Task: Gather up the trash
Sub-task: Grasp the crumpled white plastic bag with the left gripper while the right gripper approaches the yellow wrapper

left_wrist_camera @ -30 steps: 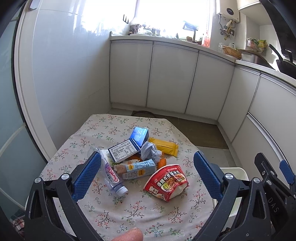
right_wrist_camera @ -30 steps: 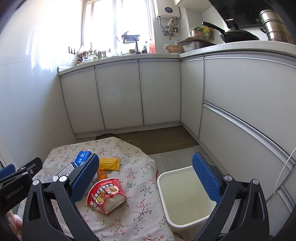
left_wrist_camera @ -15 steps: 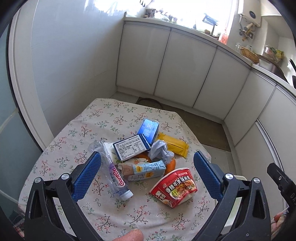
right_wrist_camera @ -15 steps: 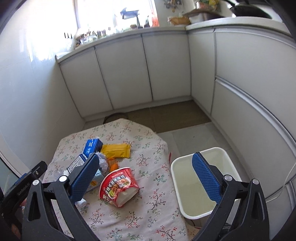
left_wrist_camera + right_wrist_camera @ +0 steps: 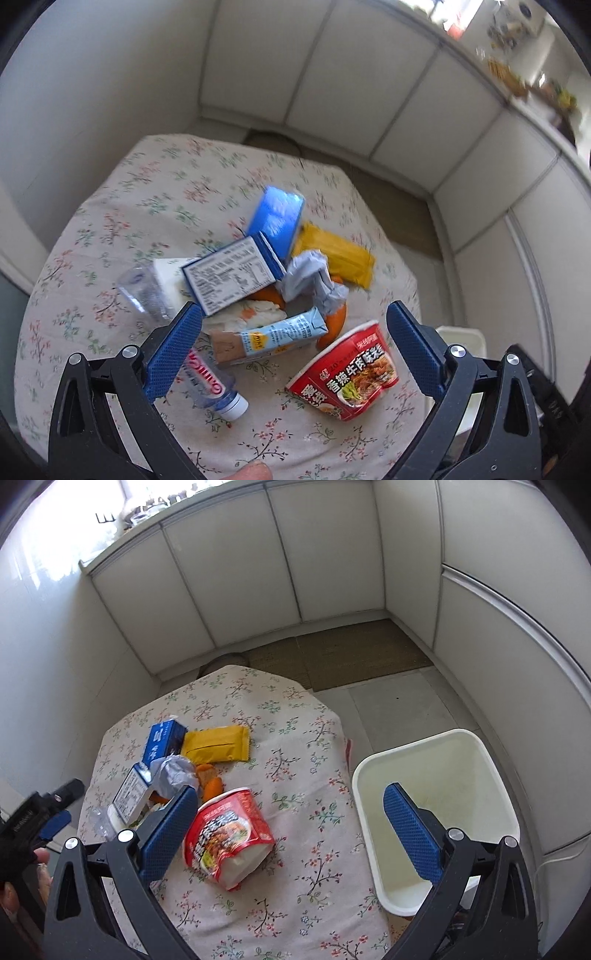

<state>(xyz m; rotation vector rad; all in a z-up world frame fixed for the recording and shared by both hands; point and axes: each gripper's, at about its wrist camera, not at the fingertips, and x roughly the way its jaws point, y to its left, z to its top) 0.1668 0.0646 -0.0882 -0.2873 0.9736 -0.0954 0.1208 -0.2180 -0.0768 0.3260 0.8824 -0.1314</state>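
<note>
A heap of trash lies on the floral tablecloth (image 5: pixel 122 206): a red noodle cup (image 5: pixel 345 373) (image 5: pixel 227 830) on its side, a light-blue drink carton (image 5: pixel 271 338), a clear plastic bottle (image 5: pixel 207 380), two blue boxes (image 5: pixel 277 214), a yellow packet (image 5: pixel 334 254) (image 5: pixel 216 744), crumpled grey wrap (image 5: pixel 312 282) and orange peel (image 5: pixel 336 321). My left gripper (image 5: pixel 295 354) hovers open above the carton and cup, holding nothing. My right gripper (image 5: pixel 290 834) is open too, over the table's right edge, with the cup by its left finger. A white bin (image 5: pixel 439 760) stands on the floor to the right of the table.
White cabinet fronts (image 5: pixel 229 572) wrap around the far and right sides. A brown mat (image 5: pixel 354 653) lies on the tiled floor beyond the table. A white wall (image 5: pixel 92 74) runs along the table's left side. My left gripper's body (image 5: pixel 40 812) shows at the right view's left edge.
Both grippers have tilted downward and come closer to the table. The trash heap now fills more of the left view, and the bin sits lower and nearer in the right view.
</note>
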